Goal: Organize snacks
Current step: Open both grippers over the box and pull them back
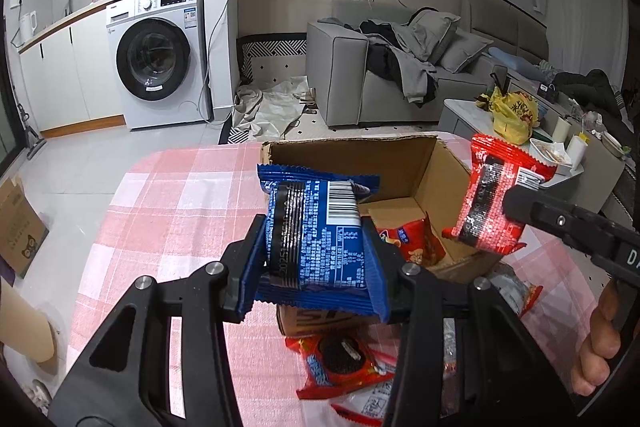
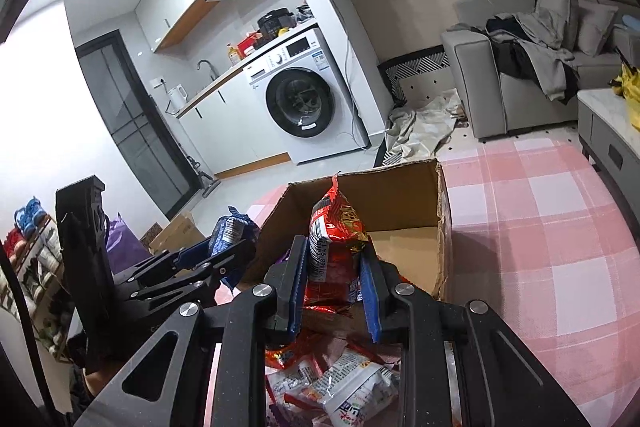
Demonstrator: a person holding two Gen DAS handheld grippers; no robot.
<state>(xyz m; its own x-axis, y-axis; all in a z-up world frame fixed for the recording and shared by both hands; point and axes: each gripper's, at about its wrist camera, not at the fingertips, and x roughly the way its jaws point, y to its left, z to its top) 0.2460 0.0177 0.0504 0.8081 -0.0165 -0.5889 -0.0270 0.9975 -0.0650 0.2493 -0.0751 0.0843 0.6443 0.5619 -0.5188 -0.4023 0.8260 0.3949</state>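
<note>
Over the box, both grippers clamp packets.

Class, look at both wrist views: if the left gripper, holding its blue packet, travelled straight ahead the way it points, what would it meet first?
Probably the open brown cardboard box. The left gripper, shut on the blue foil snack packet, points at the box's opening, so the packet would likely reach its inside or far wall first, though depth is unclear.
</note>
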